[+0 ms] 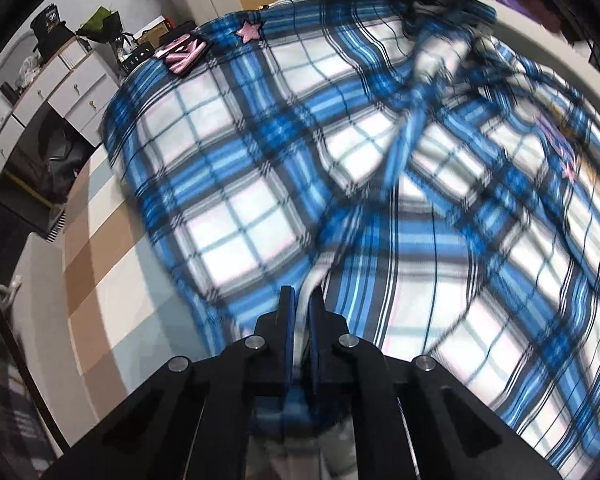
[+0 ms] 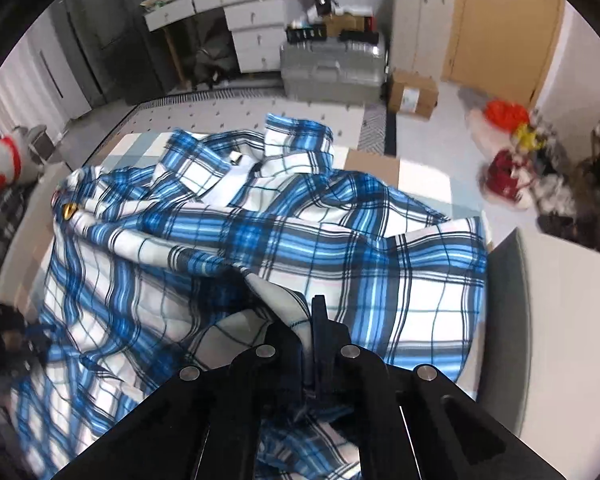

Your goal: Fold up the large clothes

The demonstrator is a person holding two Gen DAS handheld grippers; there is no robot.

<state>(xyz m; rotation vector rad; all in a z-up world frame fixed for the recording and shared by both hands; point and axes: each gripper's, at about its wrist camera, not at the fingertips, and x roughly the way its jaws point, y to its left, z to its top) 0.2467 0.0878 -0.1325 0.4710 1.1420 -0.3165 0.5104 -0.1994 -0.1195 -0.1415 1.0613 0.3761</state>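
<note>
Left wrist view: our left gripper (image 1: 302,300) at six o'clock is pinched shut on a thin fold of the blue plaid shirt (image 1: 260,168), which lies spread over the checked mat (image 1: 96,248). Right wrist view: our right gripper (image 2: 306,322) likewise clamps a shirt edge. We judge both bites shallow; uneven pulling could slip the cloth or bunch it.
</note>
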